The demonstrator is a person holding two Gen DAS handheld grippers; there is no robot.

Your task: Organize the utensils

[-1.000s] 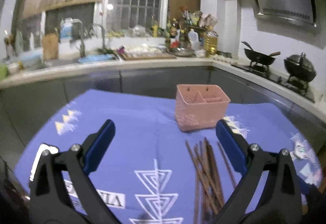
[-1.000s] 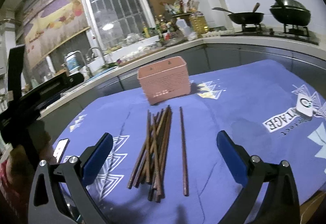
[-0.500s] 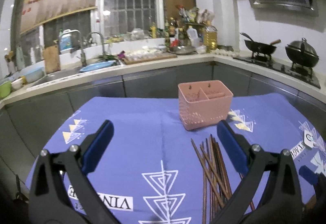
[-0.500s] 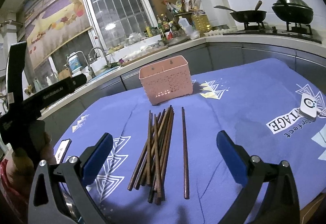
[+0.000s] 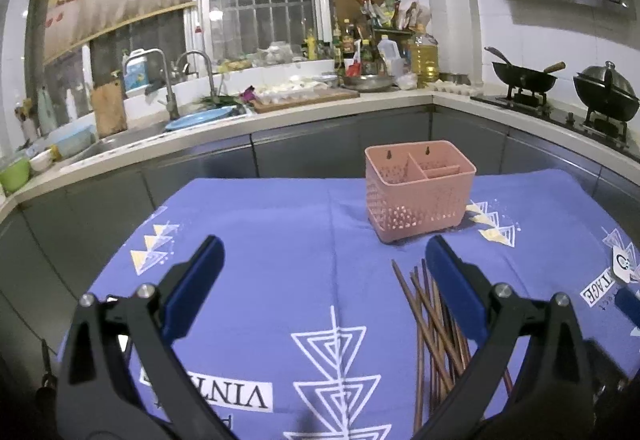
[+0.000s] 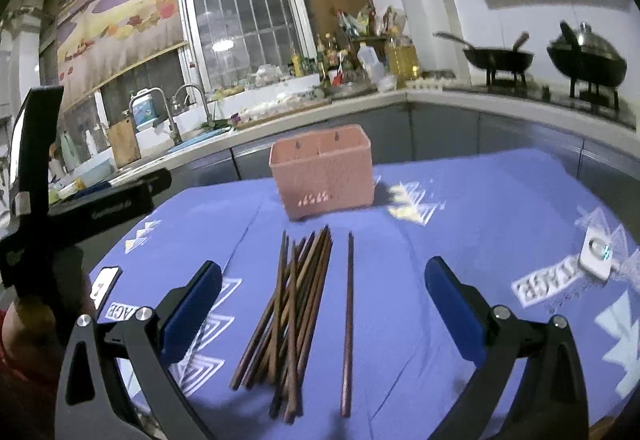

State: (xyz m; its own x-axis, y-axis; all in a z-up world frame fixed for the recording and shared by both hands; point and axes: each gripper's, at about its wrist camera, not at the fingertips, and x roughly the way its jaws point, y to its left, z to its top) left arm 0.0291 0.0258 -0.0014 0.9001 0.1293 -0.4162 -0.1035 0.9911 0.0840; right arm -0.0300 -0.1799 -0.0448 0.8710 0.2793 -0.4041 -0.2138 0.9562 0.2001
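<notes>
both grippers stand wide apart and hold nothing. left gripper [image 5: 324, 276] hovers over the blue cloth [image 5: 260, 240]; right gripper [image 6: 324, 292] faces the chopsticks [image 6: 296, 312], which lie loose before the empty pink caddy [image 6: 324, 172]. judged: approach stage, nothing sorted. next move calls for lowering onto the lone chopstick [image 6: 349, 316] and closing.

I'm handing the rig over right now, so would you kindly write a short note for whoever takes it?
Left claw: open, empty, above the cloth.
Right claw: open, empty, above the chopsticks.
Chopsticks: a loose pile flat on the cloth, with one stick lying apart to the right. Pink holder: upright just behind them; its compartments look empty.
Done: nothing.
Left: grasp the chopsticks and stand them in the holder.
</notes>
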